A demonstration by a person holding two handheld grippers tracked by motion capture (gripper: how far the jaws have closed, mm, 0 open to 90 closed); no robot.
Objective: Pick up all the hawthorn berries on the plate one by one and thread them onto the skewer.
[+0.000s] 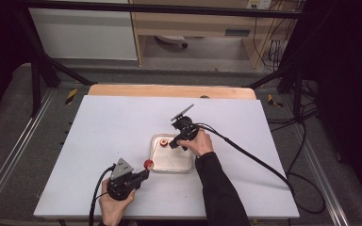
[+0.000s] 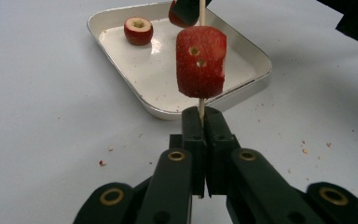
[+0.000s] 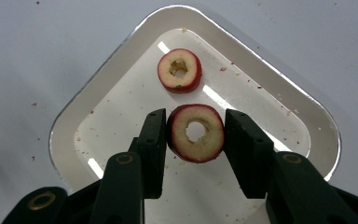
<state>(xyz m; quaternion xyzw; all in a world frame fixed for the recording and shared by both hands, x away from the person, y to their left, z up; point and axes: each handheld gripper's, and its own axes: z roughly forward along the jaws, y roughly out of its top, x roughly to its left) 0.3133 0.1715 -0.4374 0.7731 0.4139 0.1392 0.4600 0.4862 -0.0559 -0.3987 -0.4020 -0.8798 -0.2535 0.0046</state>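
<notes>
Skewer (image 2: 201,105) is clamped upright in left tool (image 2: 200,119), jaws fully closed on its lower end; one red fruit piece (image 2: 200,67) already threaded, sitting just above the jaw tips. Judged reason: stick held fixed w/ free end up so more pieces can be slid on from above.

Right tool (image 3: 196,135) is over the tray (image 3: 307,121), jaws either side of a cored fruit ring (image 3: 196,133). Left pad touches the skin; right pad looks just off it, so grip not confirmed, counted as not yet closed on it. Ring lies cut face up, hole visible, which suits threading once lifted. Second ring (image 3: 179,70) lies just beyond it in the tray, apart from the first.

Edges/room: in high view the tray (image 1: 186,167) sits mid-tabletop (image 1: 99,122), left tool (image 1: 139,176) just outside its near-left corner, right tool (image 1: 174,141) inside its far-left part. Skewer tip approaches the right tool; lift path is short and tight, risk of knocking the stick. Tray walls low. Rest of tabletop open; crumbs scattered nr tray.
</notes>
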